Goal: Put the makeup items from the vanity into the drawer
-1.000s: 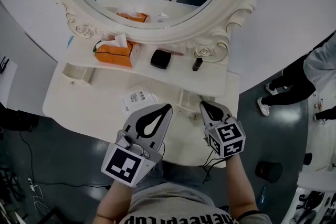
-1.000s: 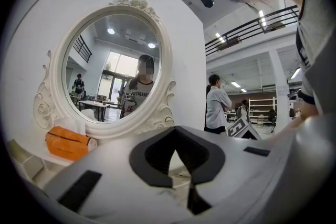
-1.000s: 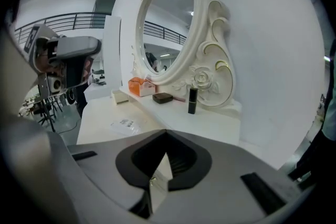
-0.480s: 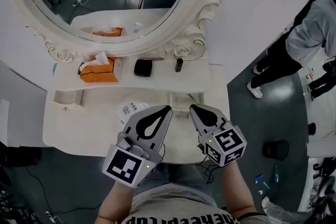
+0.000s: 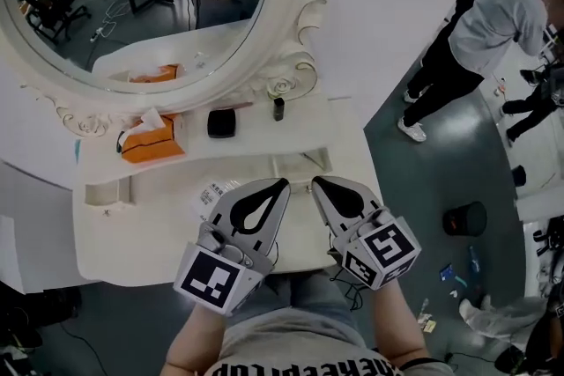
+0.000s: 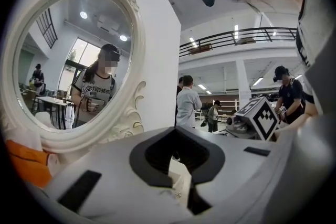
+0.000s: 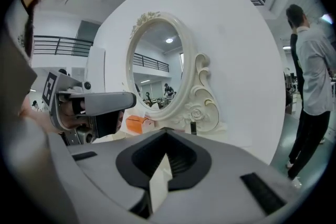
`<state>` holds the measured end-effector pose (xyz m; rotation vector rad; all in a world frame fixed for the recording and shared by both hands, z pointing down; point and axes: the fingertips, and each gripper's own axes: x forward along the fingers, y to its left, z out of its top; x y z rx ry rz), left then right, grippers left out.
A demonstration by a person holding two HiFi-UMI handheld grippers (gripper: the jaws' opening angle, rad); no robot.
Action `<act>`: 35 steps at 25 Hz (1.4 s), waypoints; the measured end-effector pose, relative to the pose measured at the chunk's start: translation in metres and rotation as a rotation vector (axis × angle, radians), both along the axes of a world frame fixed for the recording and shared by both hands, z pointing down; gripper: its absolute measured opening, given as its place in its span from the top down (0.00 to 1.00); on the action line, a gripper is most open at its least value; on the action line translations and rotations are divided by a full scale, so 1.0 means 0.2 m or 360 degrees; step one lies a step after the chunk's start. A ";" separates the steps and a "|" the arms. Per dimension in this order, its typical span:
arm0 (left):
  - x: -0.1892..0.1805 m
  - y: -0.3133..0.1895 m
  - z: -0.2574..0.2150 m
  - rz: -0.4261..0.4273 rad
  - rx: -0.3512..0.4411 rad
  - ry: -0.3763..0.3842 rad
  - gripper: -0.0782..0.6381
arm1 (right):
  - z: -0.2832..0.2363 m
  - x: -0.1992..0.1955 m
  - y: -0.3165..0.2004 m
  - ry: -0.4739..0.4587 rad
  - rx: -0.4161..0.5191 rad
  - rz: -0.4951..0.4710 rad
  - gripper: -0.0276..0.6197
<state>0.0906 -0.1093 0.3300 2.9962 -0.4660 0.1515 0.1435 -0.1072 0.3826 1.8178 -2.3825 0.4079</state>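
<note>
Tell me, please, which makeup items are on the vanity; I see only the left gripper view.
Observer: A black compact lies on the shelf below the mirror.
Operator: Is anything beside it?
Observer: A small dark tube stands upright to its right.
Operator: Does the right gripper hold something?
Observer: No, the right gripper is shut and empty, close beside the left gripper.

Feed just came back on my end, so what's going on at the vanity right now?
A person holds both grippers side by side, low over the front of the white vanity. The left gripper and the right gripper are both shut with nothing between their jaws. No makeup is in hand: the black compact and a small dark tube sit on the shelf under the mirror, near an orange tissue box.
</note>
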 end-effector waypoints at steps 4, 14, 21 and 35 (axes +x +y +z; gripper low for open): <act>0.01 0.02 -0.01 0.0088 0.0000 0.0004 0.88 | -0.09 -0.03 0.04 -0.0011 0.0066 0.0063 0.94; 0.01 0.08 -0.01 0.0278 0.0010 -0.0001 0.88 | -0.24 -0.08 0.14 -0.0052 0.0216 0.0217 0.94; 0.00 0.13 -0.02 0.0381 0.0021 0.0004 0.88 | -0.29 -0.13 0.19 -0.0022 0.0291 0.0285 0.94; -0.08 0.16 -0.02 0.0439 0.0037 0.0009 0.88 | -0.33 -0.22 0.23 0.0020 0.0354 0.0341 0.94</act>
